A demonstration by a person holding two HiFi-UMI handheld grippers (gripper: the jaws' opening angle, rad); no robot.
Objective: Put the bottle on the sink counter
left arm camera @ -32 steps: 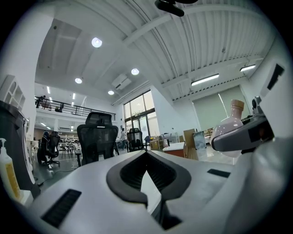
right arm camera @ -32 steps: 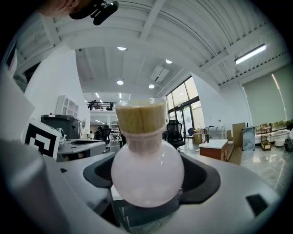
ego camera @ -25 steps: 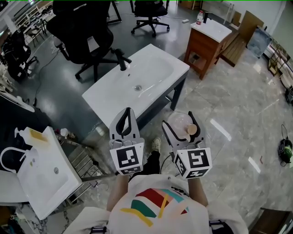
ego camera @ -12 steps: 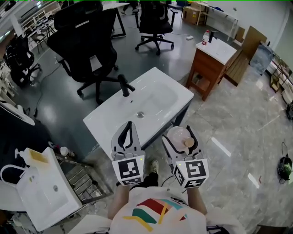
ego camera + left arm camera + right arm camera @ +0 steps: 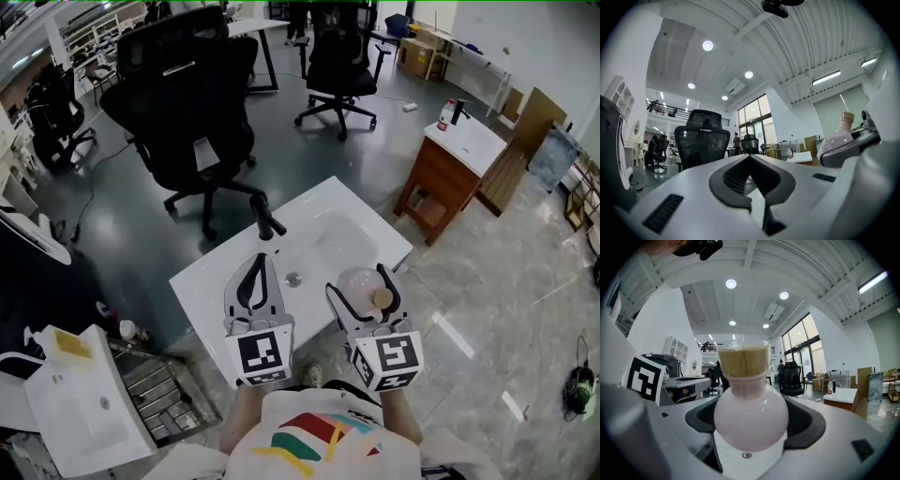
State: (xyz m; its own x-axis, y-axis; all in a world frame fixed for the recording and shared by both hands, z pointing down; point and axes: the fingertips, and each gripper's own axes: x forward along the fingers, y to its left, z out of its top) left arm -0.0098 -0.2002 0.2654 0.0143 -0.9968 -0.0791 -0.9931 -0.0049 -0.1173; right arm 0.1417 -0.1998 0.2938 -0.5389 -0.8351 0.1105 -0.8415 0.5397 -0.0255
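Observation:
A round pale pink bottle (image 5: 360, 285) with a cork stopper (image 5: 382, 298) sits between the jaws of my right gripper (image 5: 364, 285), which is shut on it; in the right gripper view the bottle (image 5: 751, 417) fills the middle, upright, stopper on top. My left gripper (image 5: 259, 275) is shut with nothing in it, its jaw tips meeting in the left gripper view (image 5: 751, 165). Both grippers hover over the near edge of a white sink counter (image 5: 222, 264) with a basin, a drain (image 5: 293, 278) and a black faucet (image 5: 268, 222).
Black office chairs (image 5: 192, 103) stand beyond the sink counter. A wooden vanity with a white top (image 5: 457, 159) is at the right, with a small bottle (image 5: 446, 115) on it. Another white sink unit (image 5: 70, 403) stands at the lower left. Marble floor lies on the right.
The view has moved forward: the sink counter has come nearer and now lies under both grippers. The right gripper still holds the bottle; the left stays shut.

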